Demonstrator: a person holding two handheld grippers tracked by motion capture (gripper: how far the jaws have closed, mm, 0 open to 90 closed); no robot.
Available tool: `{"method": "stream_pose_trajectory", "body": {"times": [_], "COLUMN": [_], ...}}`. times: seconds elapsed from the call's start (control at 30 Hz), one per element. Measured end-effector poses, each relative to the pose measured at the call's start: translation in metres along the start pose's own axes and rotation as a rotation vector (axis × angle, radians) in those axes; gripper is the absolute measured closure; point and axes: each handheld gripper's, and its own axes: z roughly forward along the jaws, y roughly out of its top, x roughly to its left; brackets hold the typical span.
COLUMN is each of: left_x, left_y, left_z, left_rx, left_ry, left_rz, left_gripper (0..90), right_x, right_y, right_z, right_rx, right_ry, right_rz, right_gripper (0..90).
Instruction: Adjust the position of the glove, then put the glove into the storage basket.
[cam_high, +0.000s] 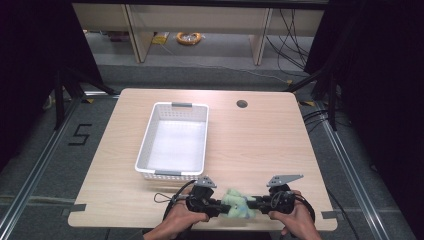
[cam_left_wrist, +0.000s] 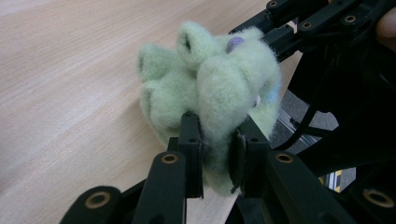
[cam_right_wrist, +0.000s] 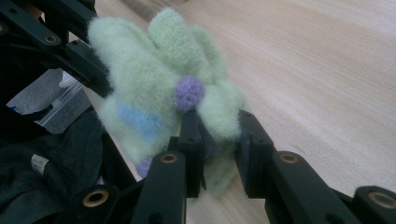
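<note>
Pale wood-grain table (cam_high: 260, 145) carries a white slatted basket (cam_high: 173, 140); at its near edge both grippers pinch one fuzzy green toy (cam_high: 238, 202). Left gripper (cam_left_wrist: 217, 156) clamps its woolly lobe; right gripper (cam_right_wrist: 219, 151) clamps the side bearing a purple pom-pom (cam_right_wrist: 188, 93).

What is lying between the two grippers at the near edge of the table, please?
A fuzzy green toy sits between the left gripper and right gripper, each clamped on it, in the high view.

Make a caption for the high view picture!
Two tongs pinch a fuzzy green toy near the white basket.
</note>
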Motion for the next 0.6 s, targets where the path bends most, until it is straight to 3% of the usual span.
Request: {"method": "stream_pose_trajectory", "body": {"times": [0.23,0.27,0.33,0.37,0.47,0.5,0.53,0.6], "left_x": [0.001,0.001,0.001,0.000,0.000,-0.001,-0.001,-0.002], "left_y": [0.000,0.000,0.000,0.000,0.000,0.001,0.002,0.003], "left_z": [-0.004,-0.004,-0.005,-0.006,-0.008,-0.009,-0.010,-0.013], "left_rx": [0.002,-0.003,-0.008,-0.010,-0.015,-0.015,-0.018,-0.034], "left_ry": [-0.018,-0.014,-0.010,-0.009,-0.004,-0.005,-0.004,-0.003], "left_rz": [0.005,0.012,0.007,0.004,0.009,0.006,0.016,0.013], "left_gripper": [75.4,75.4,75.4,75.4,75.3,75.3,75.3,75.3], "right_x": [0.004,0.002,0.005,0.004,0.006,0.007,0.007,0.008], "right_y": [0.002,0.002,0.003,0.004,0.006,0.007,0.008,0.011], "right_z": [0.000,0.001,-0.001,-0.002,-0.003,-0.004,-0.004,-0.005], "right_rx": [-0.002,-0.016,-0.011,-0.020,-0.021,-0.020,-0.017,-0.020], "right_ry": [0.014,0.024,0.005,-0.007,0.013,-0.009,0.012,-0.011], "right_rz": [0.006,-0.014,0.004,-0.016,-0.017,-0.018,-0.020,-0.024], "right_gripper": [74.7,74.7,74.7,74.7,74.7,74.7,74.7,74.7]}}
